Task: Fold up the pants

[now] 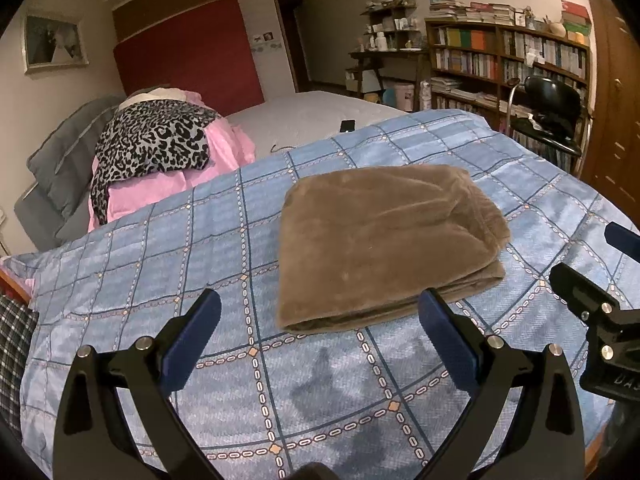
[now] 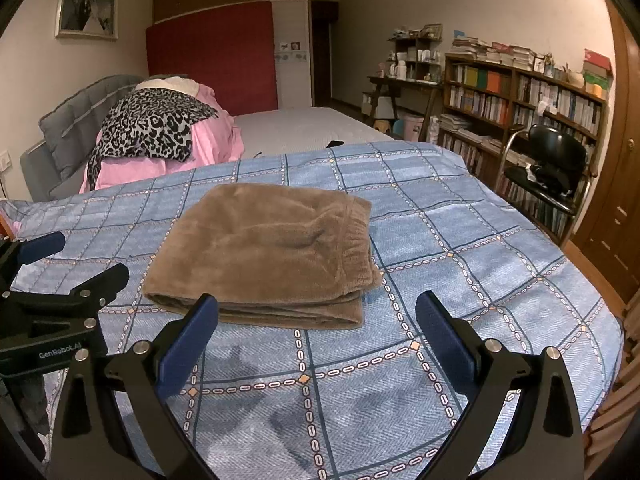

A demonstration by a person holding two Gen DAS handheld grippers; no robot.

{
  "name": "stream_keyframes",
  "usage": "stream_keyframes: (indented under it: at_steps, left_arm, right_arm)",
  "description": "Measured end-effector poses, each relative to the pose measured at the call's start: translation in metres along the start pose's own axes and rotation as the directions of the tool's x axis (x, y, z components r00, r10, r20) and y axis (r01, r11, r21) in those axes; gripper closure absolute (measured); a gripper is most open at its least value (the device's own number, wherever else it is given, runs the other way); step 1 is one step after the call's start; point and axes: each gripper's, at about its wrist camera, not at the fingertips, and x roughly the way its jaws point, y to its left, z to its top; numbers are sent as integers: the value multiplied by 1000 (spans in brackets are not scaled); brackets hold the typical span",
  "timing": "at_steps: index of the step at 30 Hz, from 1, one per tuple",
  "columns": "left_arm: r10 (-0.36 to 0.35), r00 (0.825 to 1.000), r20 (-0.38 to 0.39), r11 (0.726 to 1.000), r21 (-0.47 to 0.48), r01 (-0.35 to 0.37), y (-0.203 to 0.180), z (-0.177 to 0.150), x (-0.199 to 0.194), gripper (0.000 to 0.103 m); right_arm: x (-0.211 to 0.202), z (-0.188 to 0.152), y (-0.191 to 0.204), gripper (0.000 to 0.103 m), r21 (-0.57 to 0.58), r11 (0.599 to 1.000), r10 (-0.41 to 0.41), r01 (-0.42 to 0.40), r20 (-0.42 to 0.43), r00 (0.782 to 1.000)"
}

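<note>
Left wrist view: left tongs (image 1: pixel 320 316) gape wide, empty; right tongs (image 2: pixel 318 318) likewise. Brown fleece pants (image 1: pixel 384 244) lie at twelve o'clock, folded compact on the blue checked quilt (image 1: pixel 160 248). Folding looks finished; next, simply withdraw

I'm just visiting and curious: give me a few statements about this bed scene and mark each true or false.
1. The brown pants lie folded into a compact stack on the blue checked quilt. True.
2. The left gripper is clamped on the pants. False: it is open and holds nothing.
3. The right gripper is open and empty. True.
4. The leopard-print cloth lies on top of the pants. False: it rests on pink bedding farther back.
</note>
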Motion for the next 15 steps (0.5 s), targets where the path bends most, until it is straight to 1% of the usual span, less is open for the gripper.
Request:
stream_keyframes:
  at_steps: [15]
  left_arm:
    - [13,1000,2,1000,0,-13,1,0,2,3]
  right_arm:
    - [2,-1,-1,5,-1,1000,-6,6,1,1000]
